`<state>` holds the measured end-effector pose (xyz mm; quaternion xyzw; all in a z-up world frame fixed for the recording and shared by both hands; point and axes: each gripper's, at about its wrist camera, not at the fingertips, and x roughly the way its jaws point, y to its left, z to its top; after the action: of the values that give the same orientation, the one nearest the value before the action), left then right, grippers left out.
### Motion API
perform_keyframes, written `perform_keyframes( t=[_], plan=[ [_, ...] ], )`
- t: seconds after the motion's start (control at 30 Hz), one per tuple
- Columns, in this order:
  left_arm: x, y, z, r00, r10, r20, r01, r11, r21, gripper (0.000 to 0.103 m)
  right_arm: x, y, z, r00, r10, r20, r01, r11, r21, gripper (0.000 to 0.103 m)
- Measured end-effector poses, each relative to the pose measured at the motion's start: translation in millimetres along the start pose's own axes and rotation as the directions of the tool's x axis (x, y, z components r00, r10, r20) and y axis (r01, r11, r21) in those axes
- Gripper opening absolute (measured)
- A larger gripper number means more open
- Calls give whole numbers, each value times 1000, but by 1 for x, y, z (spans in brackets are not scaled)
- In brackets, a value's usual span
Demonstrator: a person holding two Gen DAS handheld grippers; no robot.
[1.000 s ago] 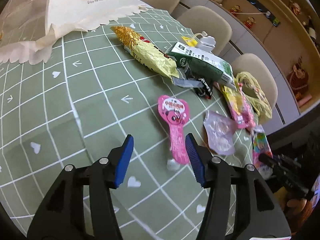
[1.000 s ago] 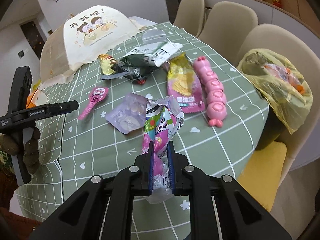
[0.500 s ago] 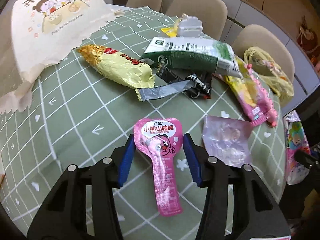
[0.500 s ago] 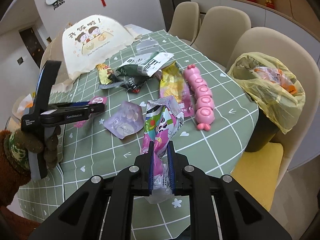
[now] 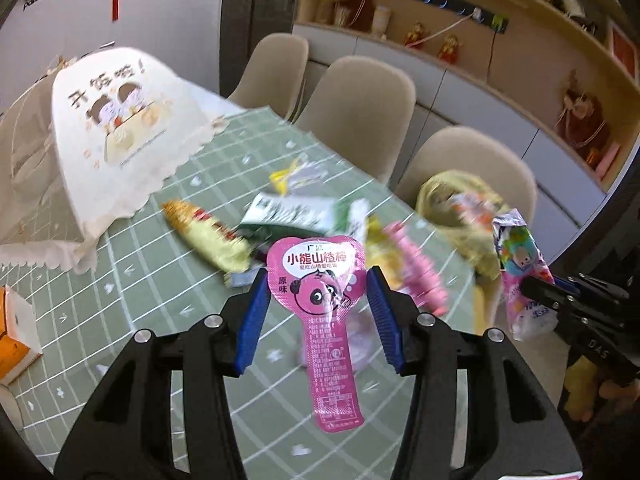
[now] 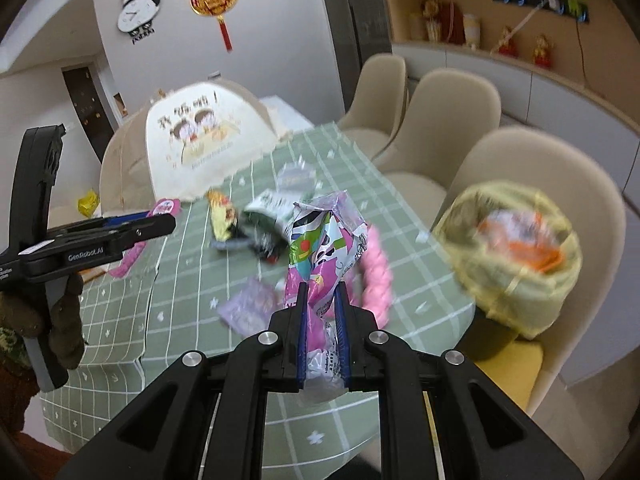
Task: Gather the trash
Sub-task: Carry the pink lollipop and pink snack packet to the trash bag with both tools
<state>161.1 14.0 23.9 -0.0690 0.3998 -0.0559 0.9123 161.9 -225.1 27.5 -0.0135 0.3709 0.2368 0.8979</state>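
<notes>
My left gripper [image 5: 316, 294] is shut on a pink panda lollipop wrapper [image 5: 320, 304] and holds it up above the green checked table [image 5: 120, 292]. My right gripper [image 6: 321, 320] is shut on a crumpled colourful snack bag [image 6: 324, 248], also lifted off the table; that bag also shows in the left wrist view [image 5: 520, 264]. A yellow trash bag [image 6: 516, 256] with rubbish in it hangs open beside the table's right edge, by a beige chair [image 6: 532, 184]. The left gripper with its pink wrapper also shows in the right wrist view [image 6: 160, 220].
On the table lie a gold snack pack [image 5: 204, 236], a green-white pack [image 5: 296, 212], a pink caterpillar toy [image 6: 376, 276], a clear purple wrapper [image 6: 248, 304] and a cream food cover [image 5: 116, 132]. An orange box [image 5: 12, 336] sits at the left edge.
My left gripper closed on the pink lollipop wrapper and lifted it off the table. My right gripper rose with the snack bag toward the yellow trash bag.
</notes>
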Motion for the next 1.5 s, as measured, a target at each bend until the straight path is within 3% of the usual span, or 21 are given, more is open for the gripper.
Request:
perform_keyframes(
  t=[0.23, 0.57, 1.0, 1.5],
  plan=[
    [11, -50, 29, 993, -108, 48, 108, 994, -4, 47, -24, -35, 24, 997, -53, 53, 54, 998, -14, 13],
    [65, -122, 62, 977, -212, 21, 211, 977, 33, 47, -36, -111, 40, 989, -133, 66, 132, 991, 23, 13],
    [119, -186, 108, 967, -255, -5, 255, 963, 88, 47, -44, -216, 47, 963, -234, 131, 213, 964, 161, 13],
    [230, -270, 116, 957, -240, -163, 266, 950, 162, 47, -37, -306, 31, 948, -306, 87, 270, 918, 290, 13]
  ],
)
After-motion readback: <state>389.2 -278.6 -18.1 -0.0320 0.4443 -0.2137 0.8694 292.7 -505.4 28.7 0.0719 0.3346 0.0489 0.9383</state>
